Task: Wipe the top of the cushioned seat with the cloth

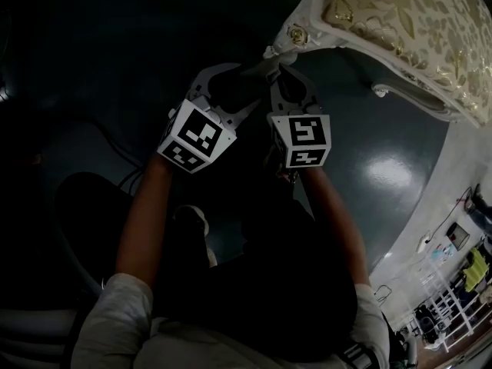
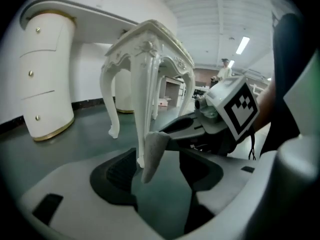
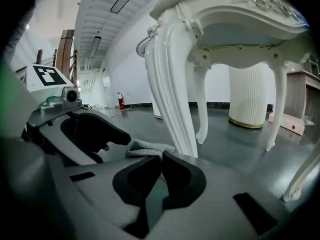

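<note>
At 1 o'clock from the person's forearms in the head view stands one cushioned seat (image 1: 400,21), with a gold-patterned top over a white carved frame. Two hand-held grippers sit side by side just below its near corner. The left hand-held gripper (image 2: 159,170) has its jaws spread apart. One grey cloth (image 2: 151,156) hangs down between them, and neither pad is seen pressing on it. The right hand-held gripper (image 3: 161,158) has its jaws together, pinched on an edge of that same cloth, which bunches just past the tips at 12 o'clock in the right gripper view. The cloth is off the seat, lower than the cushion, close beside one leg and above the dark floor (image 3: 240,144). Four curved white legs (image 3: 172,89) show under the frame in the right gripper view. At 9 o'clock in the left gripper view stands one white cabinet (image 2: 47,74) with three gold knobs (image 2: 31,73). One ribbed white pedestal (image 3: 248,96) stands behind the seat.
</note>
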The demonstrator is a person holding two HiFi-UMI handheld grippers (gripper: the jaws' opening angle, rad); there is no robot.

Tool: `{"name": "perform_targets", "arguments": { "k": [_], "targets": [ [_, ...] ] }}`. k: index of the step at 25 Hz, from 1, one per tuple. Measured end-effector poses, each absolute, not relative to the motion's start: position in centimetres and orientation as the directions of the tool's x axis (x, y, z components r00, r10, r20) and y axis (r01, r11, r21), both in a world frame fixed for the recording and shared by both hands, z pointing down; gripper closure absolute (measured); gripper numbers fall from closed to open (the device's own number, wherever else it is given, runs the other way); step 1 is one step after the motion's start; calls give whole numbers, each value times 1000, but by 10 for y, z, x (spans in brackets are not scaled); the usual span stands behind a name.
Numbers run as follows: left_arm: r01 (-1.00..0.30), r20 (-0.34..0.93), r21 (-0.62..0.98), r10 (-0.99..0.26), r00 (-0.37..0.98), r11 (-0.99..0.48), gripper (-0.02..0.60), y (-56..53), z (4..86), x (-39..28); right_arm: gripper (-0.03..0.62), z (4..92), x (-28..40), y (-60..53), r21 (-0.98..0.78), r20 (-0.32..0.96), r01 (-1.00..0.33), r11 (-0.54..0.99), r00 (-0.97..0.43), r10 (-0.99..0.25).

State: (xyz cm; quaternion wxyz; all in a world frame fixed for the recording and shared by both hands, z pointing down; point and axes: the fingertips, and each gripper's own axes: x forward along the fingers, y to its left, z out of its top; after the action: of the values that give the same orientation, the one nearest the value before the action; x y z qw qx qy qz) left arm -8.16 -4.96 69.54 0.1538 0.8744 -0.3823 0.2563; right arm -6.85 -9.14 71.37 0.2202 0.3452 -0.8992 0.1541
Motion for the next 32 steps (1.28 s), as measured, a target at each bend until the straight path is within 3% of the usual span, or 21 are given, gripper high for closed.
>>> {"name": "perform_targets", "arguments": {
  "k": [1, 5, 10, 11, 13, 17, 25, 32],
  "targets": [
    [-736, 579, 36, -587, 566, -676, 313, -49, 695, -81, 579, 708, -73, -89, -134, 496, -675, 726, -679, -540],
    [-734, 609, -64, -610, 508, -676, 307, -53, 697, -87, 579, 690, -86, -81, -154, 479, -615, 773, -731, -486],
    [-716, 601, -27, -583, 546, -698, 310, -52, 692, -83, 579, 675, -94, -68, -118, 489, -539, 834, -762, -424],
    [-705, 599, -13, -570, 562, -710, 329, -50, 690, -82, 579, 672, -96, -65, -108, 490, -517, 849, -771, -407],
    [-682, 588, 14, -546, 597, -731, 433, -46, 683, -80, 579, 665, -100, -62, -96, 487, -471, 877, -790, -371],
    [-677, 551, 67, -539, 638, -733, 551, -44, 668, -92, 577, 654, -102, -58, -113, 486, -411, 905, -817, -310],
    [-762, 418, 101, -668, 616, -639, 552, -69, 618, -136, 559, 631, -77, -30, -87, 517, -391, 916, -804, -294],
    [-847, 383, -106, -808, 448, -520, 552, -112, 553, -153, 559, 621, -36, -24, -59, 582, -473, 879, -732, -354]
  ]
}}
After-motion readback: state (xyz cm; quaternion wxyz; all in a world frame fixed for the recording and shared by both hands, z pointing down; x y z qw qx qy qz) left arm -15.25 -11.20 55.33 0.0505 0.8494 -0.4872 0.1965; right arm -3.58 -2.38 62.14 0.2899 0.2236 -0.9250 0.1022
